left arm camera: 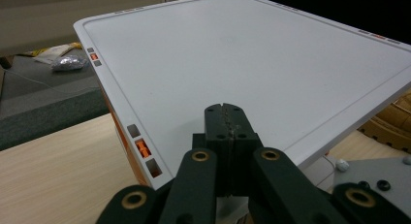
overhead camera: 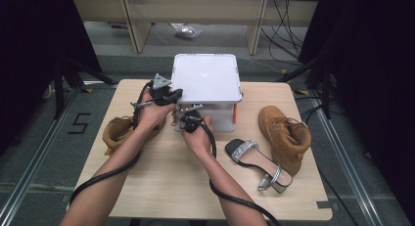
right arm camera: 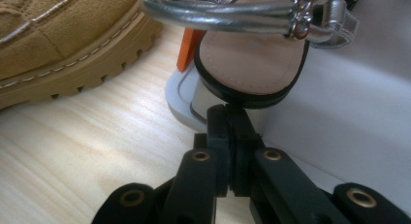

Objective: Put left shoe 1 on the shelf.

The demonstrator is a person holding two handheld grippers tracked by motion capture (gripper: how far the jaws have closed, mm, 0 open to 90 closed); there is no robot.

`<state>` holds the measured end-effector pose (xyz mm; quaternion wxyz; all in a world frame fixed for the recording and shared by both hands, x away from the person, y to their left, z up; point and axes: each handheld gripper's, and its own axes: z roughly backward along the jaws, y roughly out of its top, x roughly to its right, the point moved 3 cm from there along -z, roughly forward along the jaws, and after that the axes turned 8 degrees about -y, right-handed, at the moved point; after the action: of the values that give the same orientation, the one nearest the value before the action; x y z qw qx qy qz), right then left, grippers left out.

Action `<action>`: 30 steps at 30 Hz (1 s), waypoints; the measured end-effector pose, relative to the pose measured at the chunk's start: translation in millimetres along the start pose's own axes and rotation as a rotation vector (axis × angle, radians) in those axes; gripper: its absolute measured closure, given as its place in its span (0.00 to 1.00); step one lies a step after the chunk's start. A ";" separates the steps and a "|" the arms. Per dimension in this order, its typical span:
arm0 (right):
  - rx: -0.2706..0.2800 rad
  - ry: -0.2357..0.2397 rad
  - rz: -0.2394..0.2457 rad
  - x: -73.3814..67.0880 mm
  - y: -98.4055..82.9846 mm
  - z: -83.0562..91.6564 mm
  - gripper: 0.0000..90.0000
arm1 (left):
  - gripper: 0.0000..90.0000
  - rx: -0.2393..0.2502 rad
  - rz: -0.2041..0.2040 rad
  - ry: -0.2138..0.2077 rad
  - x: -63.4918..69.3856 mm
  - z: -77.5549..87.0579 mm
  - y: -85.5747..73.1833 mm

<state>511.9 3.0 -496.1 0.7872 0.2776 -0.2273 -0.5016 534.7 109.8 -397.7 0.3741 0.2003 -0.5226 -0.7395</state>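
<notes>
A white lidded box (overhead camera: 206, 77) stands at the back middle of the wooden table (overhead camera: 161, 187). My left gripper (overhead camera: 172, 95) is at its front left corner; in the left gripper view its jaws (left arm camera: 226, 110) are shut with nothing between them, just over the lid (left arm camera: 232, 54). My right gripper (overhead camera: 188, 121) is low at the box front. Its jaws (right arm camera: 228, 110) are shut too, their tips against the black sole edge of a silver-strapped sandal (right arm camera: 252, 59) that leans on the box (right arm camera: 349, 103).
A tan boot (overhead camera: 117, 130) lies left of my hands and another (overhead camera: 284, 135) stands at the right, with a silver sandal (overhead camera: 257, 160) in front of it. Orange latches (left arm camera: 141, 149) sit on the box sides. A boot sole (right arm camera: 58, 35) is close to the right gripper.
</notes>
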 end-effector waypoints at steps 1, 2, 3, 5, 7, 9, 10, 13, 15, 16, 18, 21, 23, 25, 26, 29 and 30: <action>0.000 0.000 0.000 0.0 0.0 0.0 1.00 | 1.00 0.000 -0.001 -0.001 0.0 0.0 -0.1; 0.000 -0.003 0.007 -0.2 0.2 -0.4 1.00 | 1.00 -0.001 -0.002 -0.001 -0.1 0.0 0.1; 0.003 -0.003 0.010 -0.9 0.7 -0.8 1.00 | 1.00 -0.002 -0.001 -0.001 -0.2 0.0 0.2; 0.012 -0.004 0.015 -1.8 2.2 -0.8 1.00 | 1.00 -0.005 -0.005 0.001 -0.3 0.2 0.2; 0.010 -0.001 0.013 -2.1 2.9 -1.7 0.99 | 1.00 -0.004 -0.004 0.001 -0.3 0.2 0.1; -0.004 0.006 -0.004 -4.8 1.8 -3.0 0.98 | 1.00 -0.004 -0.004 0.001 -0.3 0.2 0.1; -0.001 0.007 -0.003 -4.9 1.8 -3.3 0.98 | 1.00 -0.003 -0.003 0.001 -0.4 0.2 0.0; -0.002 0.016 0.005 -5.1 2.1 -2.8 0.92 | 1.00 -0.002 -0.003 0.000 -0.5 0.3 -0.1; 0.005 0.027 0.024 -3.3 2.3 -1.2 0.85 | 1.00 -0.003 -0.003 0.000 -0.7 0.4 0.0; 0.002 0.025 0.034 -2.8 2.0 0.3 0.82 | 1.00 -0.003 -0.002 -0.001 -0.8 0.4 -0.1; 0.000 0.044 0.036 -0.3 1.4 8.6 0.76 | 1.00 -0.002 -0.001 -0.001 -0.9 0.5 -0.3; -0.010 0.050 0.056 6.7 -3.2 23.4 0.71 | 1.00 -0.001 0.002 -0.002 -0.8 0.3 -0.2; -0.018 0.066 0.051 10.7 -7.0 32.3 0.69 | 1.00 -0.002 0.002 -0.002 -0.8 0.3 0.0; -0.022 0.068 0.054 18.0 -12.9 42.6 0.66 | 1.00 -0.005 0.001 -0.003 -0.8 0.4 0.2; -0.029 0.066 0.069 21.6 -15.5 46.2 0.65 | 1.00 -0.005 0.002 -0.003 -0.8 0.3 0.3; -0.056 0.080 0.068 34.7 -27.0 59.5 0.63 | 1.00 -0.008 -0.001 -0.002 -1.0 0.7 0.3; -0.066 0.077 0.062 37.6 -29.6 63.1 0.62 | 1.00 -0.007 0.000 -0.003 -1.1 0.6 0.4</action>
<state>466.9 -54.8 -466.0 0.8192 0.2636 -0.1887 -0.4731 535.0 111.0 -397.2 0.3741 0.1976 -0.5205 -0.7416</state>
